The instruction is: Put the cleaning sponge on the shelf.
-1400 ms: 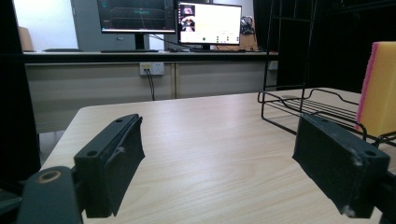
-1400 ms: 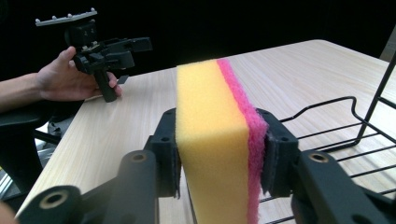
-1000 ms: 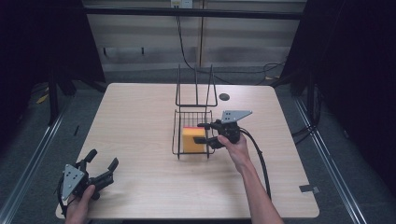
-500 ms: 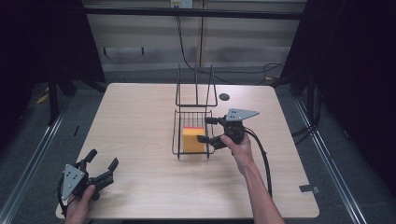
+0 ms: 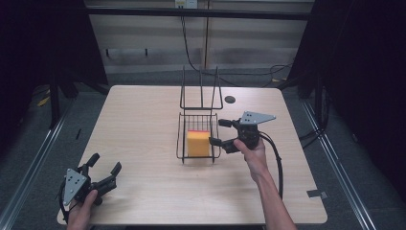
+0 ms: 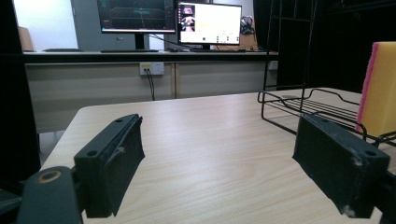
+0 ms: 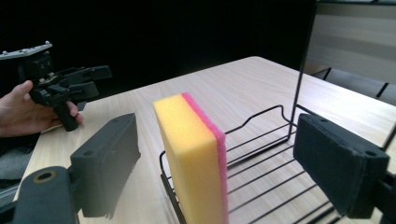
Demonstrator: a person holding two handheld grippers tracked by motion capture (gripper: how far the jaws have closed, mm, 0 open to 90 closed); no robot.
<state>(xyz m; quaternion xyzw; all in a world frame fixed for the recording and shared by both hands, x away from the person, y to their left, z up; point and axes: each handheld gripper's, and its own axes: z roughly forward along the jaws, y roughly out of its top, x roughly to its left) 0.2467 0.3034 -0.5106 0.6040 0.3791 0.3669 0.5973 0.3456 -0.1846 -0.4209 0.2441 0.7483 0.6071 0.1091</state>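
Two jaws of the right gripper [image 5: 224, 132] stand spread at the wire basket's [image 5: 181, 143] 3 o'clock side, apart from the sponge [image 5: 198, 143]. It stands on edge inside, yellow with a thin pink face. Basket wires ring it; tall handle loops rise at 12 o'clock. At 7 o'clock the left gripper [image 5: 103, 166], jaws also spread, rests near the table [image 5: 139, 124] edge, bare wood between.
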